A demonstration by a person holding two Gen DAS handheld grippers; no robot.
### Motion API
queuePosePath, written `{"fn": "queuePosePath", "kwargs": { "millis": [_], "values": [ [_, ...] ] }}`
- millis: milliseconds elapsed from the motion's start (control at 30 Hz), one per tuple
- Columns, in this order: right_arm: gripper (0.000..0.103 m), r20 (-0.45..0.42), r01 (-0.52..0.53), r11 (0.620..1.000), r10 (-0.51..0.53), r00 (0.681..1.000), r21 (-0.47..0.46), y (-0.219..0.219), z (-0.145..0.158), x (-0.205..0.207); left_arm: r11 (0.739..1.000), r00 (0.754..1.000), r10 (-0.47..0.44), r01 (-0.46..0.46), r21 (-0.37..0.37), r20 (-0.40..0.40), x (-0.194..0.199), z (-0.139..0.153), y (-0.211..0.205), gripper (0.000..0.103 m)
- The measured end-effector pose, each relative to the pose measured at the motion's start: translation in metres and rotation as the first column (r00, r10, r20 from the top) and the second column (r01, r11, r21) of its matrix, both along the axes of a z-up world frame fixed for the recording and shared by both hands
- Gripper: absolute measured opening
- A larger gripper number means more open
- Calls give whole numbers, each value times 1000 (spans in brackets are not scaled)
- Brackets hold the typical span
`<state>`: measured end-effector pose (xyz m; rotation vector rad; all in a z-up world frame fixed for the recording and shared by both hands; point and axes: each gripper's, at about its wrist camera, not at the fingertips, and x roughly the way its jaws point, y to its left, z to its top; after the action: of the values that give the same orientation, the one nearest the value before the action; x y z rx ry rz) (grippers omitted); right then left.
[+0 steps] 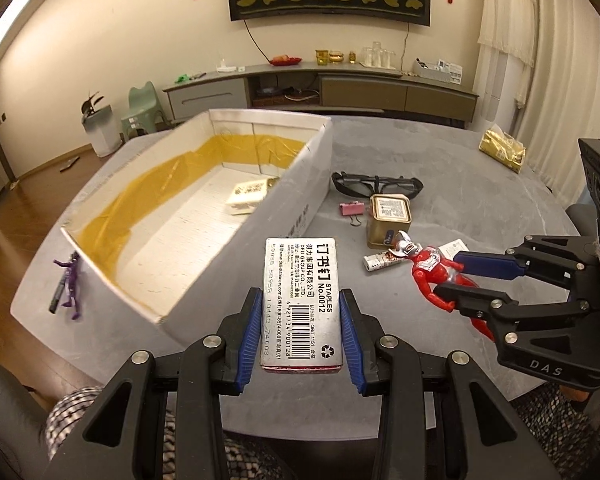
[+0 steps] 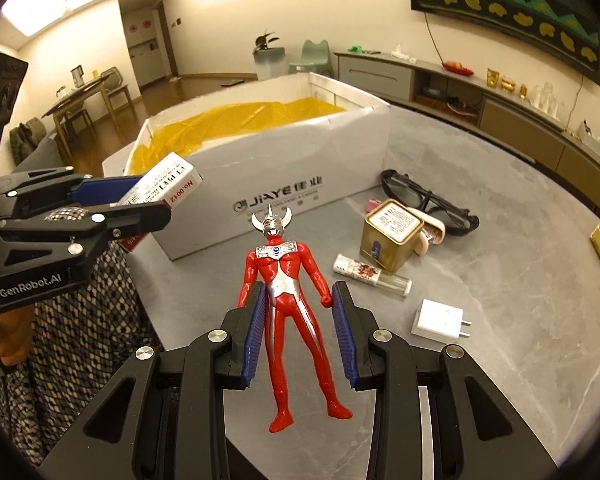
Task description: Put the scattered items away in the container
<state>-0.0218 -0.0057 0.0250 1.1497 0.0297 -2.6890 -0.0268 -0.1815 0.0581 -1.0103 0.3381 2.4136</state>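
Container: a white cardboard box [image 1: 228, 184] lined with yellow film is sitting on the grey table [image 1: 440, 152], ahead and to the left of the left gripper.
Already inside: one small pale packet [image 1: 249, 196] is lying on the box floor; nothing else is showing in there.
In transit: the left gripper [image 1: 300, 332] is clamping a staples box [image 1: 300, 296] by its long sides, holding it lifted just short of the box's near wall.
Being picked: the right gripper [image 2: 299, 332] is straddling a red toy figure [image 2: 290, 304] lying on its back, blue pads at either side of its waist and arms; whether they are squeezing it yet I cannot tell.
Still out, ahead and right of the right gripper: a gold tin [image 2: 392, 240], dark glasses [image 2: 432, 200], a lighter [image 2: 370, 274], a white charger [image 2: 440, 320] and a pink binder clip [image 1: 351, 209].
Still out, far side of the box: a purple figure [image 1: 71, 284] beside a pen [image 1: 59, 292].
Progress: seemingly early, most items still waiting.
Pose: both grippers are pointing forward over the table's near edge, the left tipped slightly towards the box, the right low over the toy.
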Motion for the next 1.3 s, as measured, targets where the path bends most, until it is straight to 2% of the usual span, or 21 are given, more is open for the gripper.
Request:
{"fn": "queuePosePath", "kwargs": {
  "millis": [433,967,1300],
  "values": [
    [35,-77,-4,1000,5,997,22,-16,31,13,999,998,23,-21,34,-60,22,35,-25,39],
    [35,-123,-2,999,7,992,43,-44,56,-2,987,998,51,-46,156,-29,10,49,-64,39],
    [35,-96,0,1000,-2,995,-17,-49,58,-24,970,995,95,-94,225,3,-16,48,-96,39]
  ]
}}
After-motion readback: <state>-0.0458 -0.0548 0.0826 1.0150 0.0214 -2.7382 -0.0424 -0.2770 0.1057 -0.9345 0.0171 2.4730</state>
